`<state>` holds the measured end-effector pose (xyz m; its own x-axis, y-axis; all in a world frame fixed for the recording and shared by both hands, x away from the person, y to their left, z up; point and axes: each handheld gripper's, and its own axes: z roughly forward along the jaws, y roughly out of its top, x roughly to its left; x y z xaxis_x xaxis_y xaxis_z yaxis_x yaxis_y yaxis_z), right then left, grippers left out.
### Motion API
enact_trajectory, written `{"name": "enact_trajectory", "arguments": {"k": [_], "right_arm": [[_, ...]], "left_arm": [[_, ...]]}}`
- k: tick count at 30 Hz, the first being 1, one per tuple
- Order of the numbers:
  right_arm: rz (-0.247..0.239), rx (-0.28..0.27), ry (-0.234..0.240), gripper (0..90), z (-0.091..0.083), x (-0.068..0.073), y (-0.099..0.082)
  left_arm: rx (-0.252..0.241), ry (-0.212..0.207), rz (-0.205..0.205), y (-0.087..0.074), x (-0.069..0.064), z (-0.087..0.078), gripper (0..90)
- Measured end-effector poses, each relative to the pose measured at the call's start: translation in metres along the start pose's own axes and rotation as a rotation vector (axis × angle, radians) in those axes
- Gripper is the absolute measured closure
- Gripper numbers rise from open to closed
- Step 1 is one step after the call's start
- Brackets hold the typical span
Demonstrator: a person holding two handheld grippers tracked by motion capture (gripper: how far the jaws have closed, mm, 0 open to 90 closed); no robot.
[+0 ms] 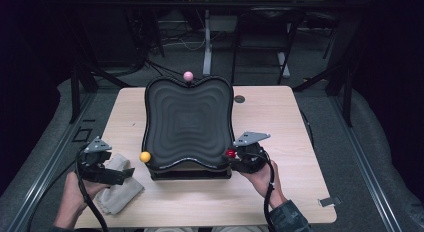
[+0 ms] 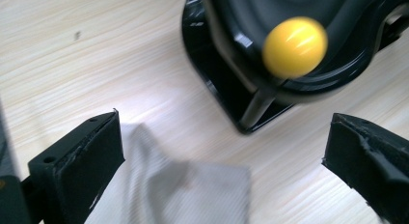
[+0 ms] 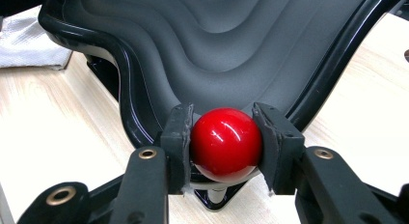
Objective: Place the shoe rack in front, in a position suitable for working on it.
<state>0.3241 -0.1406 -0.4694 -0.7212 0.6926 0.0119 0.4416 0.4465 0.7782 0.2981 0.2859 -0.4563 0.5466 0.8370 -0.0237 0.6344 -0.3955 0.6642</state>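
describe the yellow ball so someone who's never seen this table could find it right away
Start at the big black wavy tray in the middle of the wooden table. At its near left corner, beside the grey cloth and the open left gripper, sits the yellow ball. The pink ball tops the far edge, and the right gripper clamps the red ball.

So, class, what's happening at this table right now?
A person holds a gripper in each hand at a black wavy tray with ball knobs at its corners. The right gripper is shut on the red knob. The left gripper is open, its jaws wide apart over a grey cloth on the table, short of the yellow knob. A pink knob sits at the tray's far edge.
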Motion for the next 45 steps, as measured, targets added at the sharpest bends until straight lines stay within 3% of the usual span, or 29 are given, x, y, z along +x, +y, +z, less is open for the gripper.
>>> {"name": "enact_trajectory", "arguments": {"k": [4,7,12,15,18,22,24,32,36,45], "right_arm": [[-0.002,0.001,-0.001,59.7,0.000,0.000,0.000],[-0.001,0.001,-0.006,59.7,0.000,0.000,0.000],[0.001,0.002,-0.008,59.7,0.000,0.001,0.000],[0.000,0.004,-0.012,59.7,0.000,0.001,0.000],[-0.001,0.003,-0.012,59.7,0.000,0.001,0.000],[-0.001,0.003,-0.013,59.7,0.000,0.001,0.000],[0.000,0.002,-0.013,59.7,0.000,0.001,0.000],[0.002,-0.001,-0.015,59.7,0.000,0.002,0.000],[0.002,-0.005,-0.021,59.7,0.000,0.002,0.000],[0.001,-0.003,-0.020,59.7,0.000,0.002,-0.001]], "left_arm": [[0.026,0.030,-0.023,-0.013,0.015,-0.004,0.0],[0.052,0.051,-0.015,-0.019,0.020,0.000,0.0],[0.105,0.065,-0.019,-0.037,0.035,0.018,0.0],[0.151,0.071,-0.046,-0.050,0.048,0.033,0.1],[0.185,0.072,-0.061,-0.056,0.052,0.046,0.3],[0.225,0.068,-0.050,-0.060,0.054,0.058,3.1],[0.239,0.073,-0.045,-0.060,0.055,0.063,11.1],[0.280,0.056,-0.038,-0.065,0.059,0.079,28.7],[0.266,0.044,-0.037,-0.066,0.059,0.078,34.8],[0.244,0.041,-0.024,-0.064,0.054,0.077,73.3]]}}
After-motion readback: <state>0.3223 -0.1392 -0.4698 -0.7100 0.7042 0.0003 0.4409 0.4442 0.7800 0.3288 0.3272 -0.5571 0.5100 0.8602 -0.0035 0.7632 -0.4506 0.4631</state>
